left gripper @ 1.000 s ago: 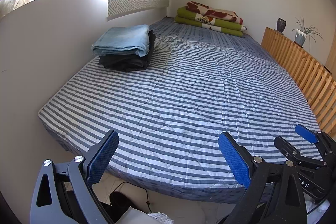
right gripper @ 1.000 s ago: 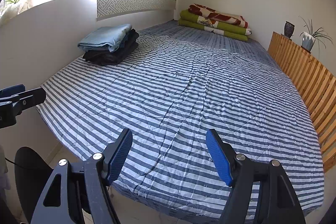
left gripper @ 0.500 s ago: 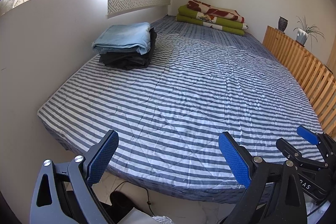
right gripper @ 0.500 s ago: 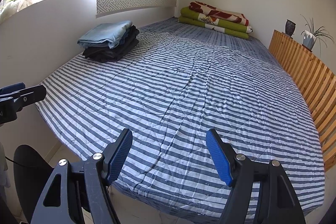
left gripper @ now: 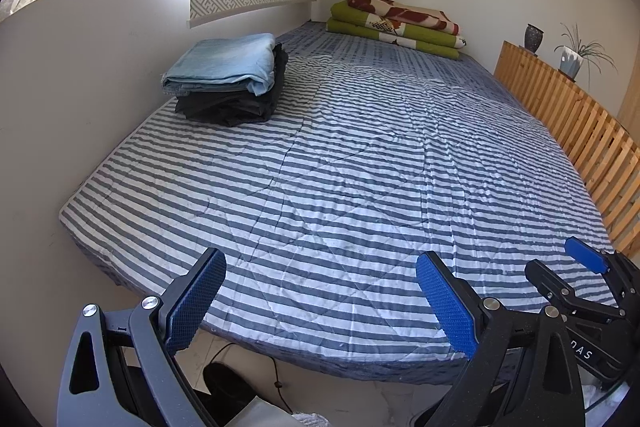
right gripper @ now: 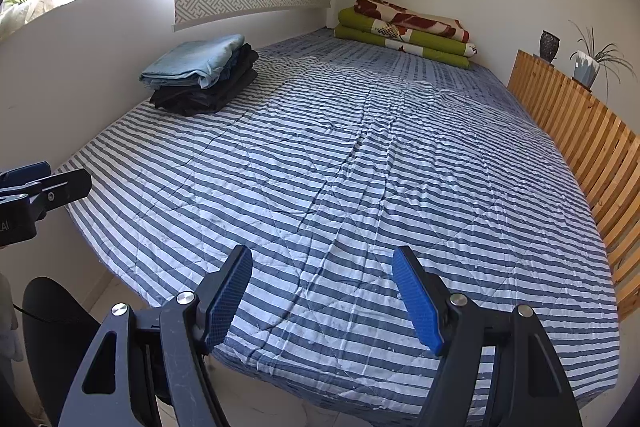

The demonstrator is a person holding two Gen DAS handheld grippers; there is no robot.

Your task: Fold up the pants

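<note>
Both grippers hang over the near edge of the striped bed (left gripper: 360,163), fingers spread wide and holding nothing: the left gripper (left gripper: 320,303) and the right gripper (right gripper: 322,301) side by side. The folded pants (left gripper: 224,71), light blue atop black, sit stacked against the wall at the bed's far left.

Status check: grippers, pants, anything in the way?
Left gripper and right gripper open, empty. Folded pants stack sits far-left on striped bed. Nothing between.
</note>
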